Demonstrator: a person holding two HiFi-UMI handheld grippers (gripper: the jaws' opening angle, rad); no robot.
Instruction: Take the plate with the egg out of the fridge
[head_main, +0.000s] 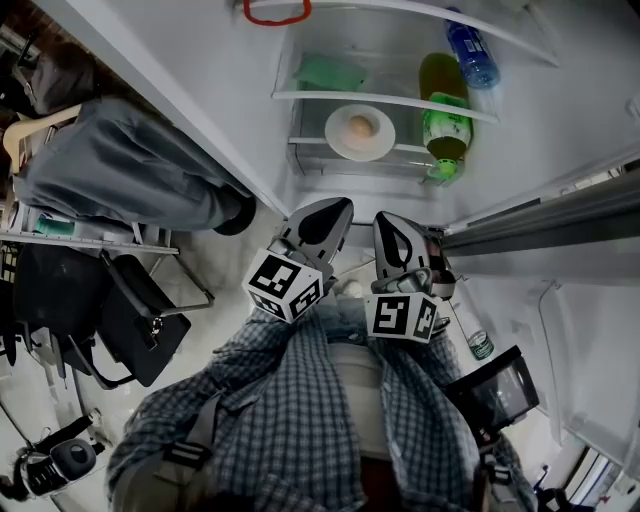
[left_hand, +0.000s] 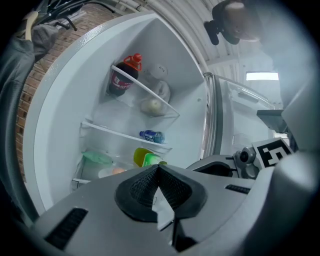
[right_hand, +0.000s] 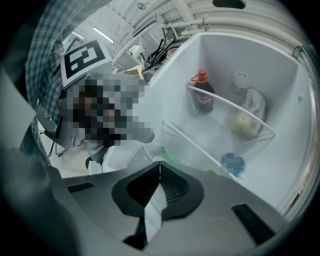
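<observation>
Left gripper (head_main: 335, 210) and right gripper (head_main: 388, 222), grey plastic, press ribbed black pads together on nothing. At twelve o'clock beyond them, the round white plate (head_main: 338, 141) carrying the egg (head_main: 361, 127) sits on a glass fridge shelf (head_main: 305, 143). The left gripper view shows the red-capped dark bottle (left_hand: 122, 77) whole; the head view crops it.

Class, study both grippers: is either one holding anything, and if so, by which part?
Nothing is held. The left gripper and the right gripper both have jaws together on nothing; the plate with the egg sits untouched in the fridge.
</observation>
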